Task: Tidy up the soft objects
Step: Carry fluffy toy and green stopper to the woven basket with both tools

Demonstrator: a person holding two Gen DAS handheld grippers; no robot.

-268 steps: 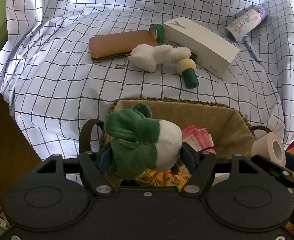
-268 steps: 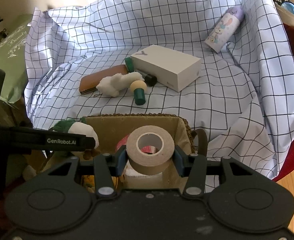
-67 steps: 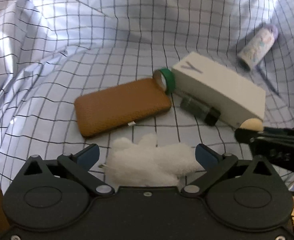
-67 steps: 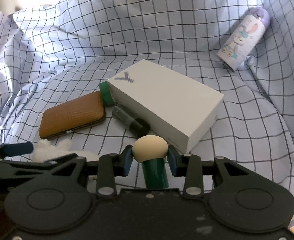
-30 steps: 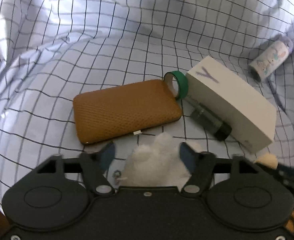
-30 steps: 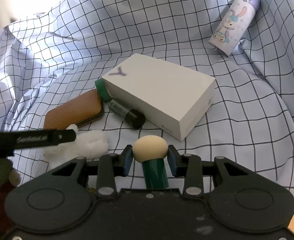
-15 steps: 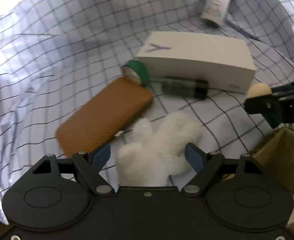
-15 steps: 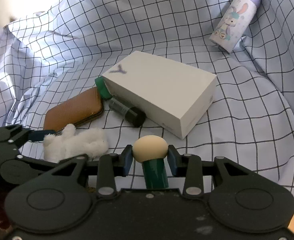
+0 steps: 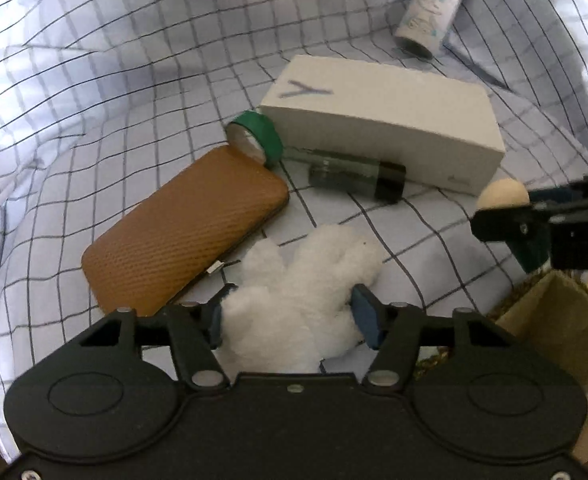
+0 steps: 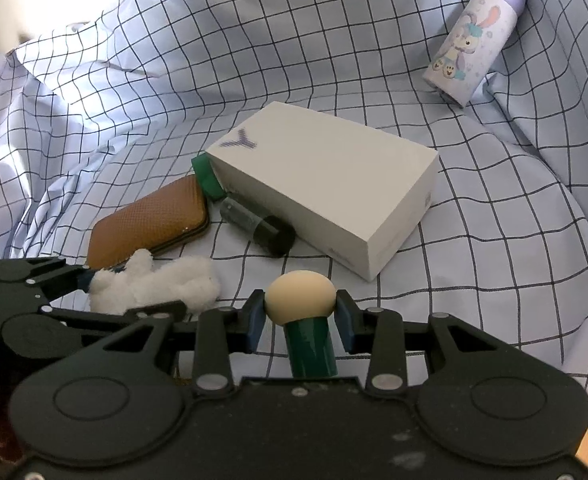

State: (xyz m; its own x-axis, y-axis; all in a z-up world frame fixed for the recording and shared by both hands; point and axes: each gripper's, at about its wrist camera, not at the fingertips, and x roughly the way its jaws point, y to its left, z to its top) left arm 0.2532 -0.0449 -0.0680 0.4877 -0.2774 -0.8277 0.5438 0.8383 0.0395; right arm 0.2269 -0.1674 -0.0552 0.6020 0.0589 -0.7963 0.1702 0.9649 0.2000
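Pinched between the pads of the left gripper (image 9: 292,314): white plush toy (image 9: 298,280), squeezed from both sides, fluffy limbs splayed forward past the fingertips, low over the checked cloth (image 9: 114,80). Clamped in the right gripper (image 10: 299,314): cream-headed puff (image 10: 299,298) on a dark green handle, pads pressed on either side of the rounded head, handle pointing back toward the camera. Seen from the left wrist view, held at the right edge, above the corner of a tan basket (image 9: 554,320).

Just beyond the plush: brown case (image 9: 186,232), flat on the cloth, lying diagonally, one corner touching a green tape roll (image 9: 256,138) tipped on its side. Beside the roll, toward the right: dark tube (image 9: 354,174), lying along the near long side of a white box (image 9: 386,116) marked with a purple Y. Tube and box touching or nearly so; cannot tell which.

Farther back, well apart, near the far right edge of the cloth: lavender bottle (image 10: 474,40) with a cartoon rabbit print, lying tilted against a raised fold.
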